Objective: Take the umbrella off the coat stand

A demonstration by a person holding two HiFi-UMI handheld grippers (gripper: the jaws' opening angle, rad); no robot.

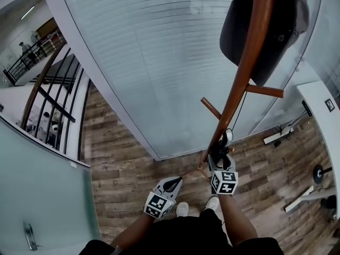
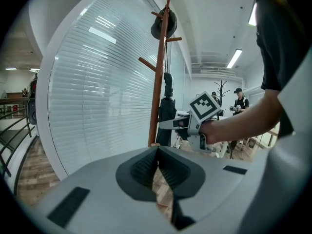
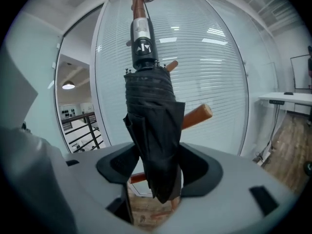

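The only mark close to lettering is a small white logo (image 3: 144, 47) on the black collar of the umbrella (image 3: 152, 130), upper middle of the right gripper view; its angular strokes look like an M, but I cannot read it for sure. My right cube (image 2: 204, 107), centre right of the left gripper view, and my left cube (image 1: 158, 204), low in the head view, carry black-and-white square marker patterns, not letters or numbers
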